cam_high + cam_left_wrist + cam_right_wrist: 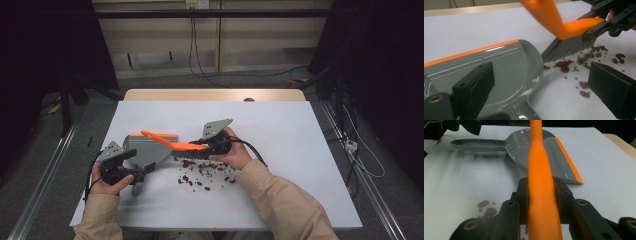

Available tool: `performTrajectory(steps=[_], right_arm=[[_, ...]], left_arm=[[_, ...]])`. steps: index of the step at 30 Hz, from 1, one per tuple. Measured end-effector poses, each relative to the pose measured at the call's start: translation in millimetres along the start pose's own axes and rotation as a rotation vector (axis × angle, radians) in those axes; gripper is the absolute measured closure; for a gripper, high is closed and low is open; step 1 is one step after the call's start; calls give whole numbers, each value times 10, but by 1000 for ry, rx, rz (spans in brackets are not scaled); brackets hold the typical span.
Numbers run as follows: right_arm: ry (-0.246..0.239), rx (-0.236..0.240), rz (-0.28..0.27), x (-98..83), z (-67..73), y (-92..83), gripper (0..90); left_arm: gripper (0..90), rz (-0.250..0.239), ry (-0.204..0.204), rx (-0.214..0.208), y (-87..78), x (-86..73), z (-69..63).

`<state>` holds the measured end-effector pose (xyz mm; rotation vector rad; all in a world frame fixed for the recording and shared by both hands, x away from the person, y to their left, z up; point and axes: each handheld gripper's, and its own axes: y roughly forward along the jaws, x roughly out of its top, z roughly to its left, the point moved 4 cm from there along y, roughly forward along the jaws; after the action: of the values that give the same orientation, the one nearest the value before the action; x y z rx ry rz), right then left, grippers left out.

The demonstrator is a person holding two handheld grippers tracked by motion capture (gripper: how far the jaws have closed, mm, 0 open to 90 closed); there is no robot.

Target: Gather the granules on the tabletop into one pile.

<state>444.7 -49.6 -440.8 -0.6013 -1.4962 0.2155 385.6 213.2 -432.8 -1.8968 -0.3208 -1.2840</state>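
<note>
A grey dustpan (148, 150) with an orange lip lies on the white table sheet (280, 125), its handle (479, 145) flat on the sheet. My right gripper (541, 190) is shut on the orange handle of a brush (165, 141). The grey bristles (569, 47) touch the sheet beside the pan's rounded side. Red beans (202, 172) and small crumbs lie scattered under and in front of the bristles. My left gripper (540, 80) stands open over the pan's handle end, jaws wide apart, touching nothing. In the high view it (136, 174) sits at the pan's near left.
The sheet covers a wooden table whose far edge (215, 94) shows beyond it. Metal rails (45, 170) run along the floor on both sides, and cables (360, 150) trail at the right. Bare sheet lies to the right and far side.
</note>
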Motion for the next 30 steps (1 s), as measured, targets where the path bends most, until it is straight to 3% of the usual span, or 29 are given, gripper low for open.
performTrajectory(steps=[5, 7, 18, 25, 30], right_arm=[[-24, 11, 50, -16, 21, 181, 704], [-26, 29, 55, -25, 42, 175, 704], [-11, 41, 92, -153, 153, -145, 704], [14, 19, 29, -95, 114, -274, 704], [9, 3, 34, -88, 70, -282, 704]], left_arm=[[72, 0, 2, -2, 0, 2, -7], [72, -6, 0, -1, -5, 5, -8], [73, -8, 8, 3, -19, 21, -11], [73, -8, 12, 1, -27, 26, -13], [73, -8, 8, 2, -22, 20, -6]])
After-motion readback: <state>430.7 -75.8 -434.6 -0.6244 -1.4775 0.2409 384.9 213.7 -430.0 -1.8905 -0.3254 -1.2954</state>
